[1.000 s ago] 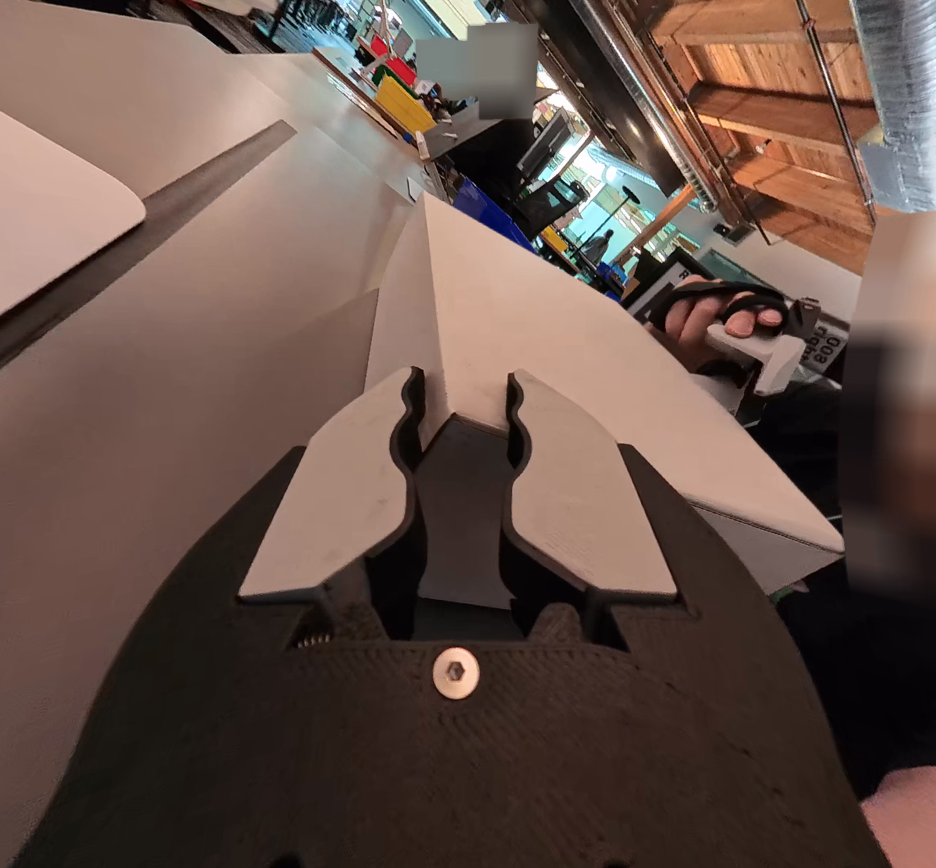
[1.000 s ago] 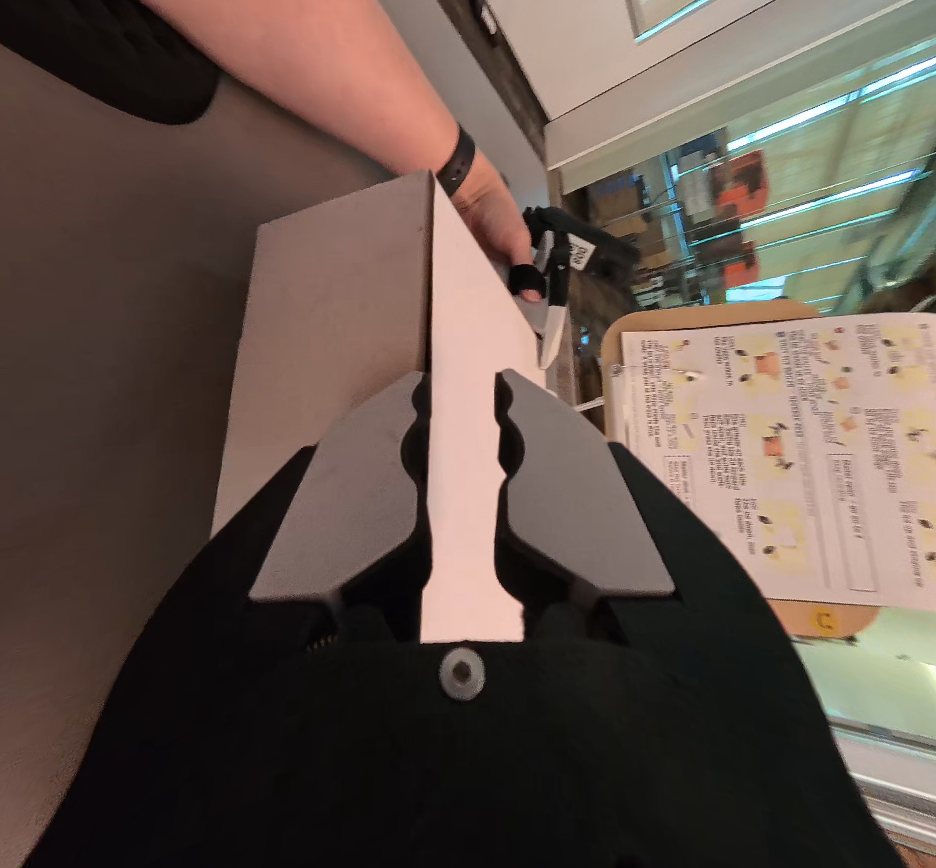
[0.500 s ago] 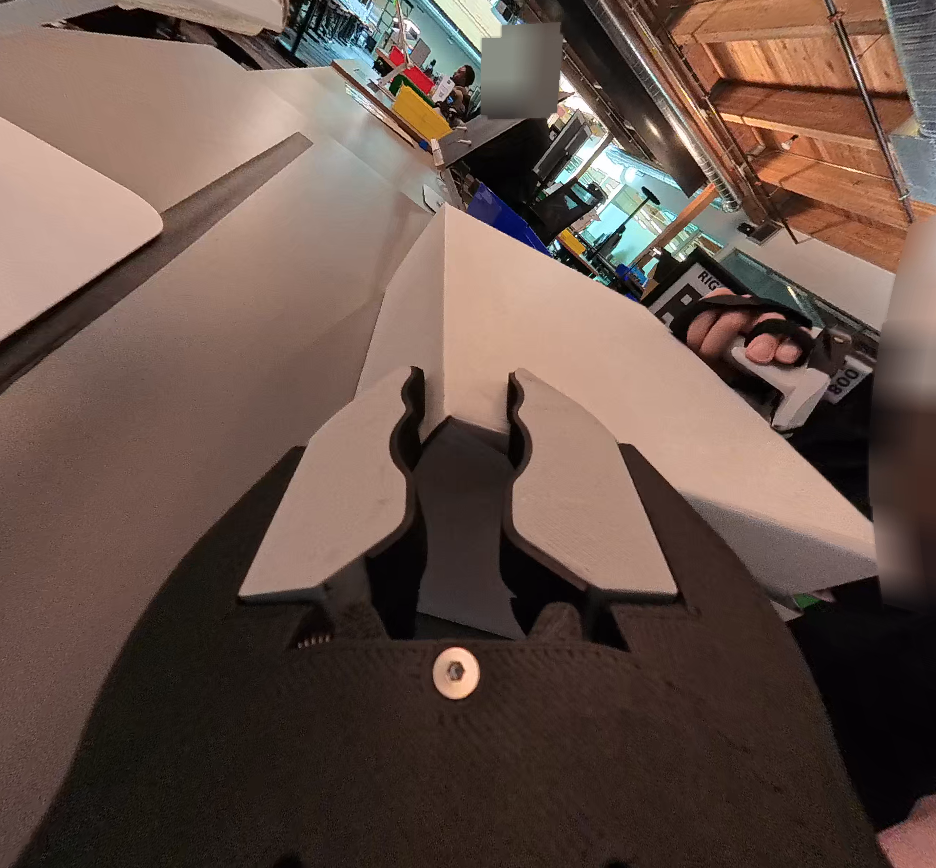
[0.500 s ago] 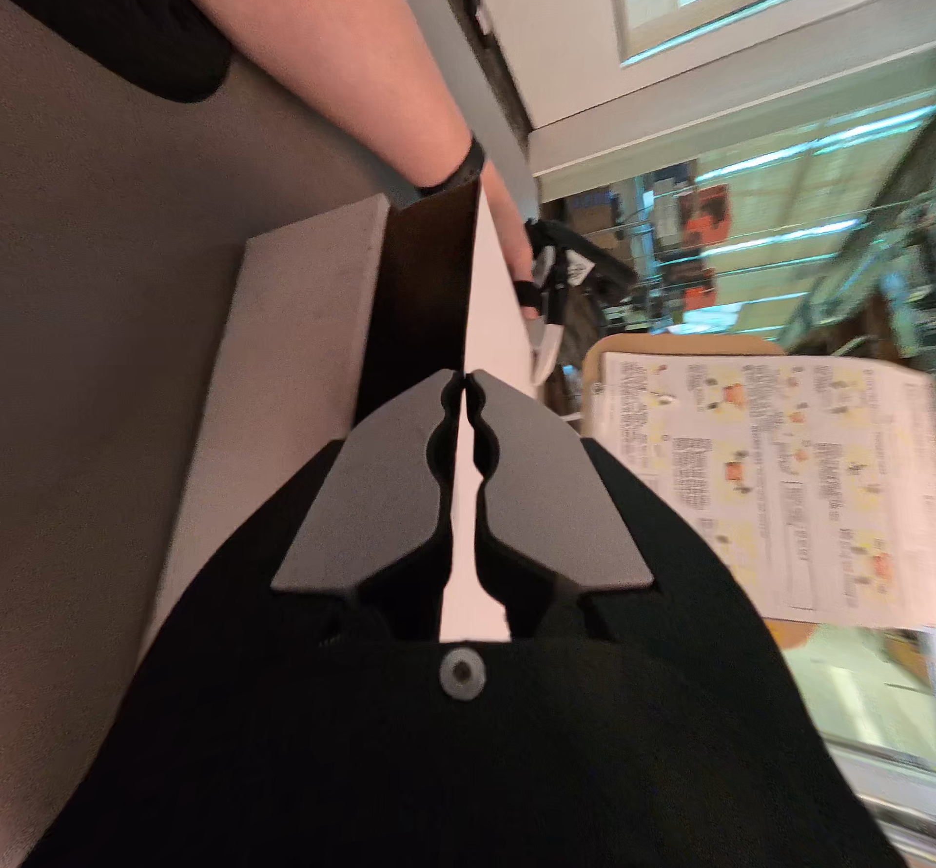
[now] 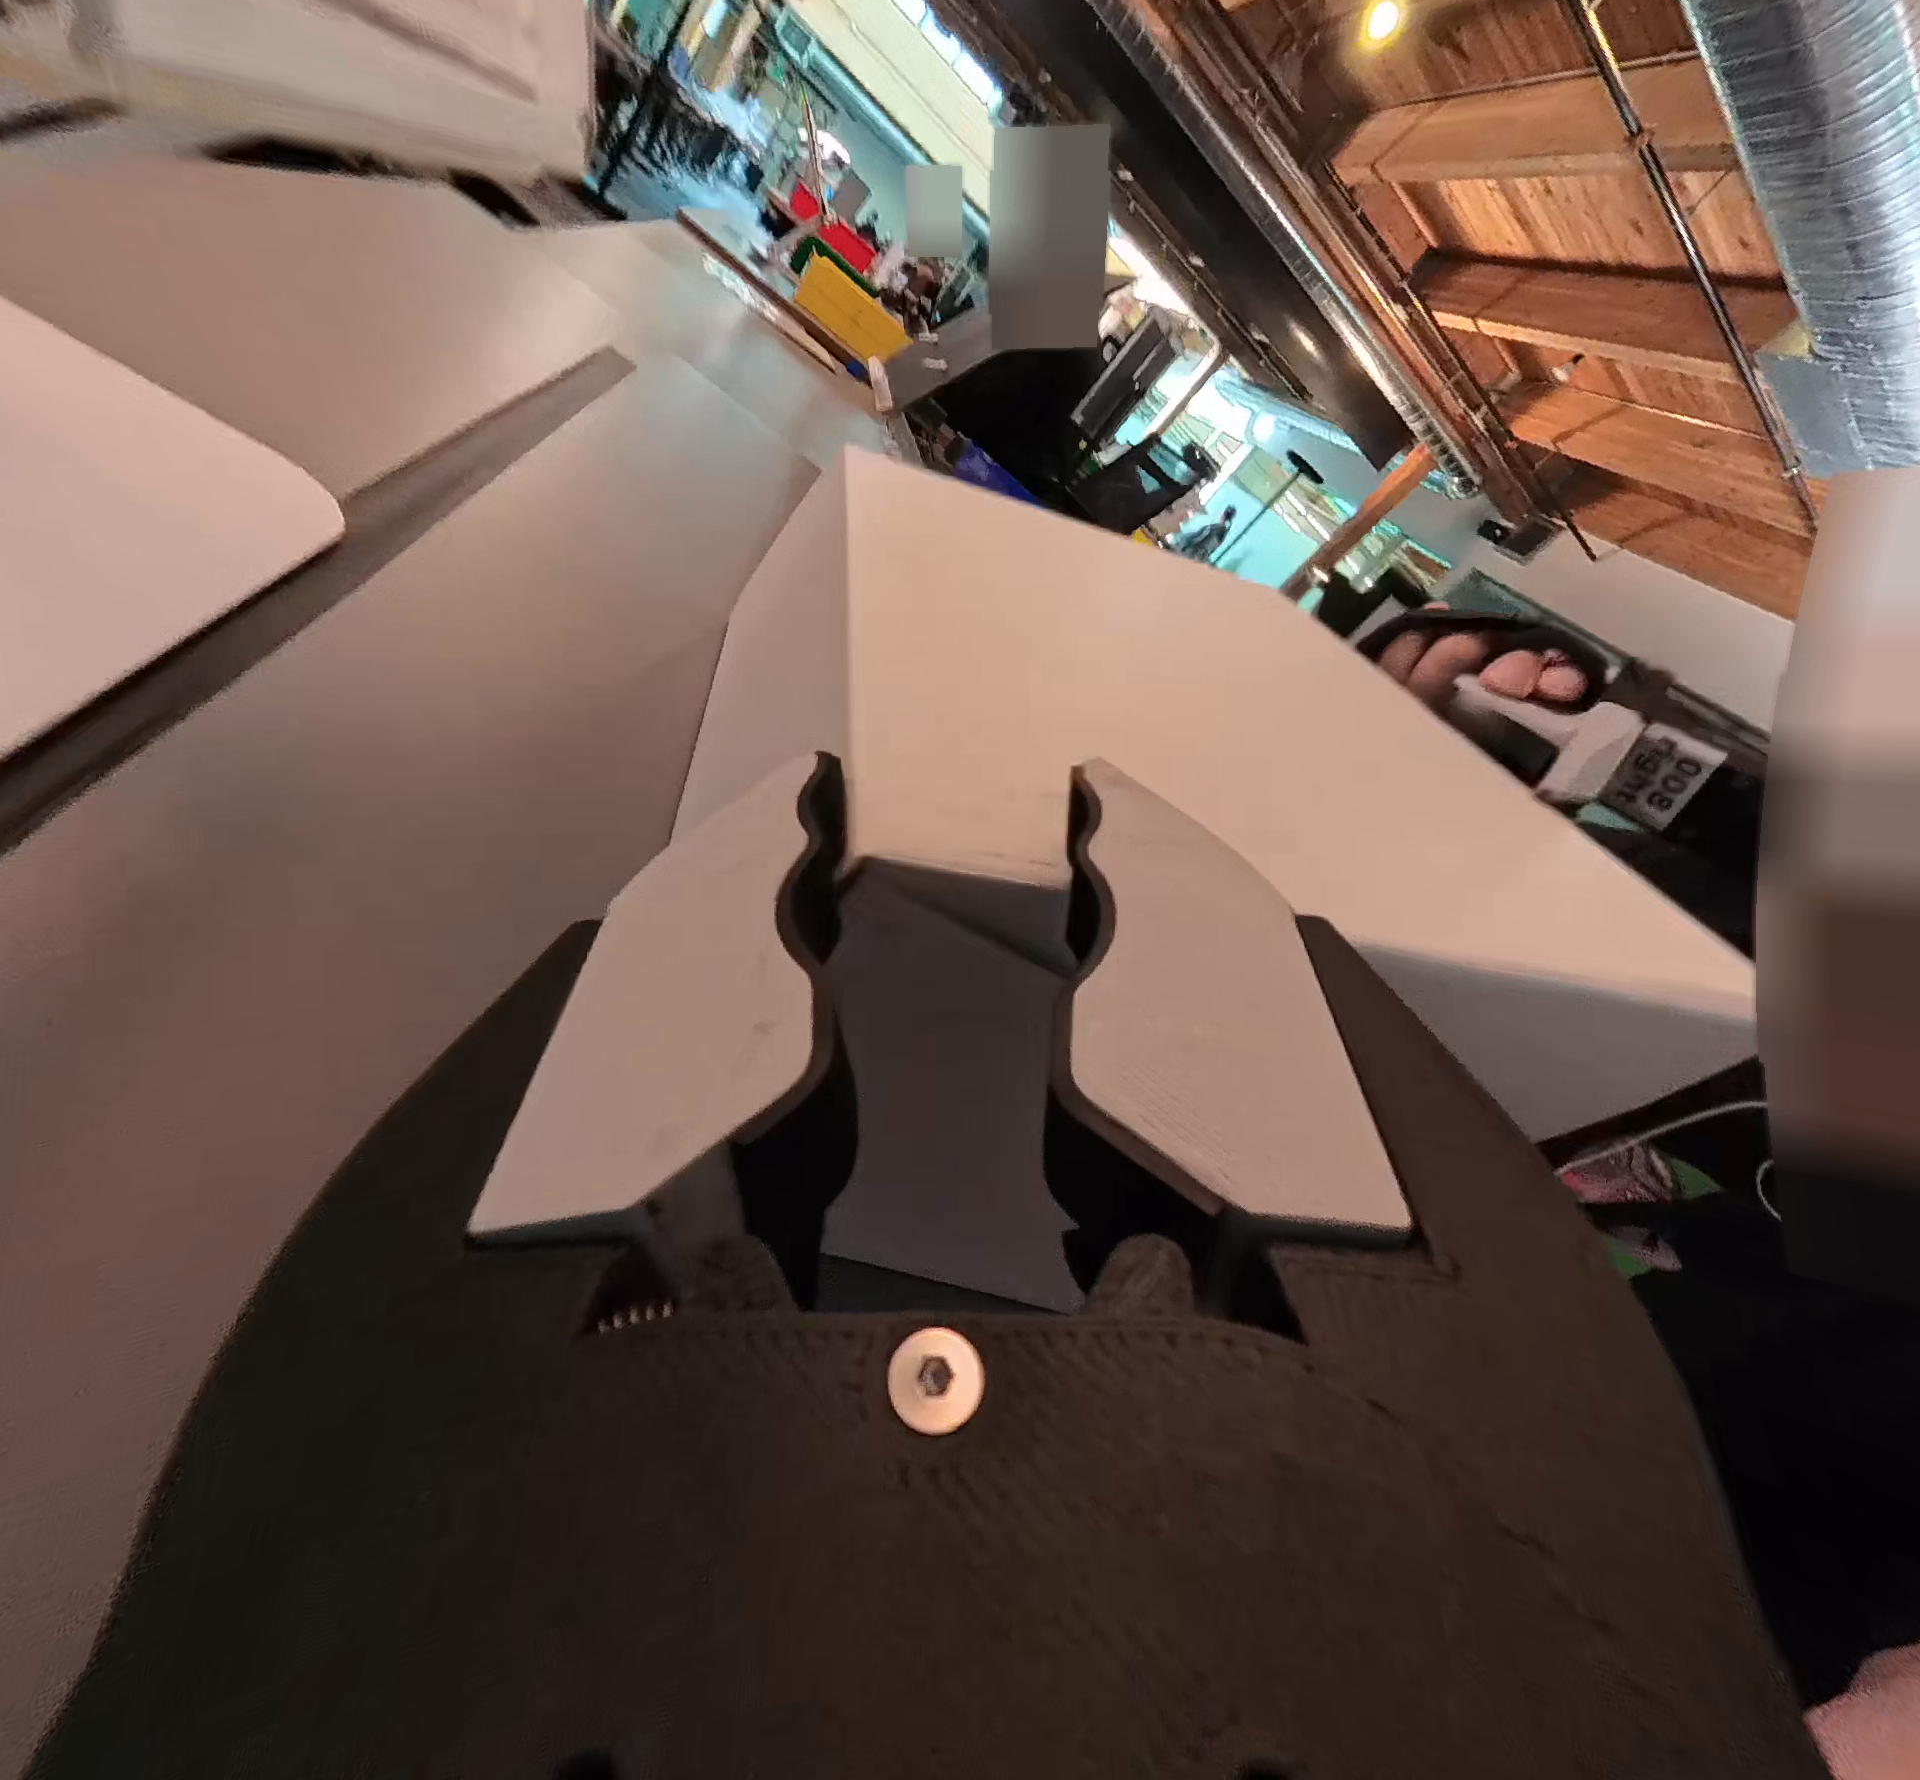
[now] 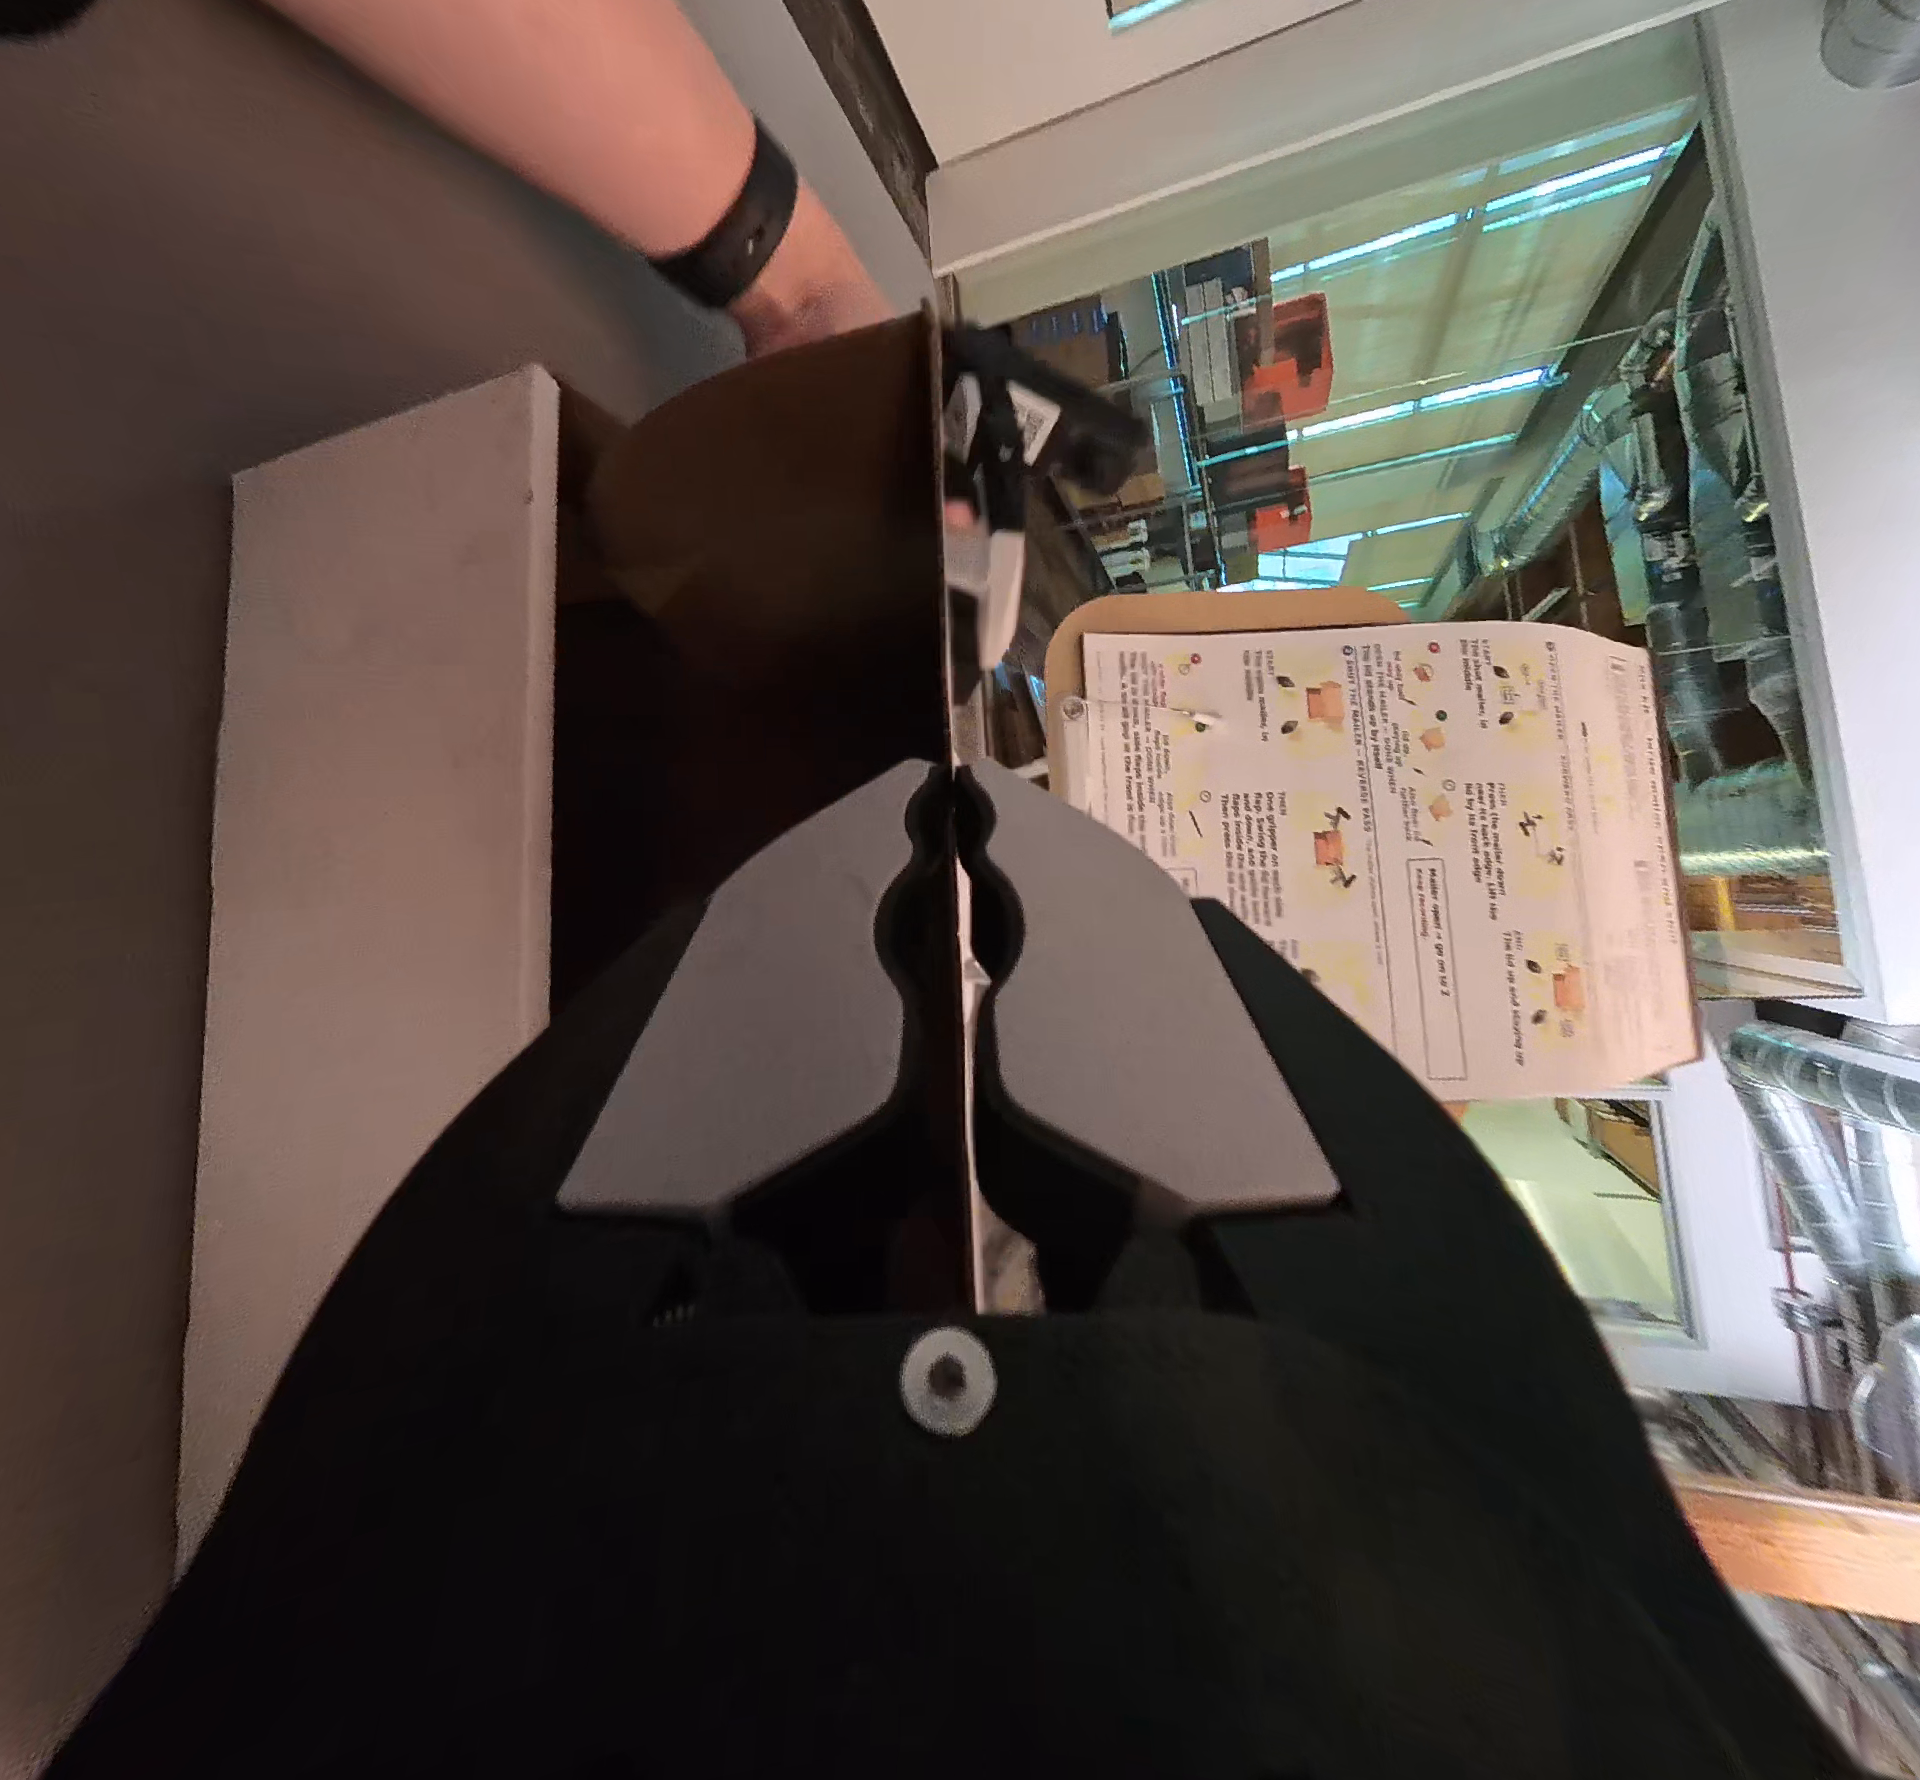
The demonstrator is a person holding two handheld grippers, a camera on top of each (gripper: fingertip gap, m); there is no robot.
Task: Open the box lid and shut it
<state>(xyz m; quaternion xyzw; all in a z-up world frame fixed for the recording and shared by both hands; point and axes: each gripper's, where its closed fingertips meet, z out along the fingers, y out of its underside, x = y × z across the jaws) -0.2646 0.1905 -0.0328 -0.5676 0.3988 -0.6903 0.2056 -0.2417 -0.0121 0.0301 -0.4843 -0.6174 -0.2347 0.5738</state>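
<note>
Clamped together go the right gripper (image 6: 954, 780) jaws, pinching the thin edge of the box lid (image 6: 810, 525), which stands raised straight ahead of the fingertips with its brown inner face showing. White box (image 6: 384, 691) wall sits just left of those jaws on the grey table (image 6: 208, 276). Over on the left gripper (image 5: 951, 774), the jaws stand apart, straddling the lid's near corner (image 5: 1039, 691) without visibly squeezing it. Beyond the right-hand finger, a hand (image 5: 1496, 681) works the other handle; a printed instruction sheet (image 6: 1434, 857) hangs right of the right jaws.
</note>
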